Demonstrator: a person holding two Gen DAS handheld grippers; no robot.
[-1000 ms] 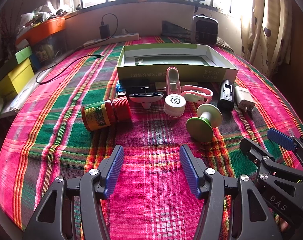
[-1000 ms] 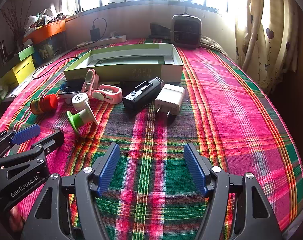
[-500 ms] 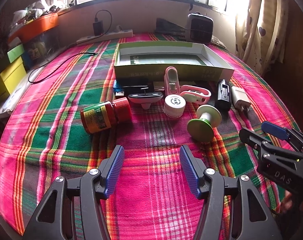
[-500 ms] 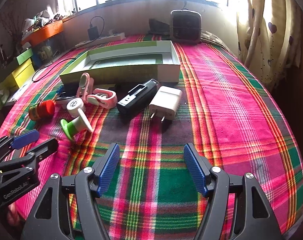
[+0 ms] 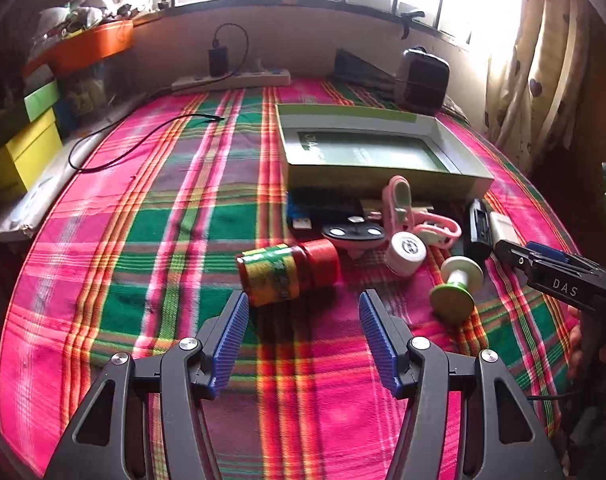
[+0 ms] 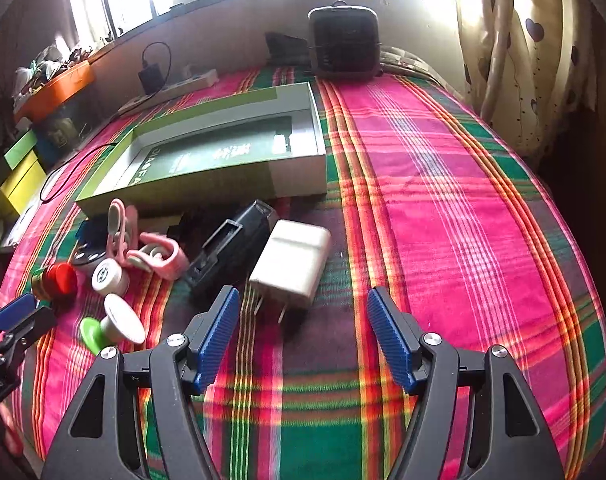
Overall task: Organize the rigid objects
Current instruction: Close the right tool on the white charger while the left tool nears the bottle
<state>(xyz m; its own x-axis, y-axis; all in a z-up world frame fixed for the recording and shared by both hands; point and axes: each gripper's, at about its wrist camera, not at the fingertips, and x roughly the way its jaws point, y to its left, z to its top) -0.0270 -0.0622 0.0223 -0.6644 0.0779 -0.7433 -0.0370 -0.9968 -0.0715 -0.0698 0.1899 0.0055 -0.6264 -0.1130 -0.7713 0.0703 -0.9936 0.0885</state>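
Plaid cloth [image 5: 151, 240] covers the desk. Its left half is bare apart from a black cable [image 5: 115, 148]; in the right wrist view a wide bare strip runs along the right side toward the curtain [image 6: 515, 60]. Far edge is lined by a power strip [image 5: 231, 79] and a dark heater [image 6: 345, 42]; yellow and green boxes [image 5: 27, 148] crowd the left edge.

Open cardboard box [image 5: 375, 148] sits mid-desk, long axis across the left view. The clutter is packed just in front of its near wall, with cloth free on the near side of the pile.

Left claw [image 5: 303, 332]: released, pads wide apart, nothing between them. Red-capped jar [image 5: 287, 270] lies on its side just ahead of the left pad, long axis across the view, cap pointing right toward the pile.

Right claw [image 6: 303, 328]: released, empty. White charger [image 6: 293, 258] lies flat just ahead of it, prongs pointing back at the claw, body running away toward the box. Black battery holder [image 6: 231, 246] is beside the charger on its left, long axis slanting toward the box; contact between the two is unclear.

Green-and-white spool [image 5: 457, 286] is tipped over, green end nearest the camera. White round cap [image 5: 406, 251] and pink clips [image 5: 419, 216] sit behind it. Black oval gadget [image 5: 353, 234] is right of the jar's cap.
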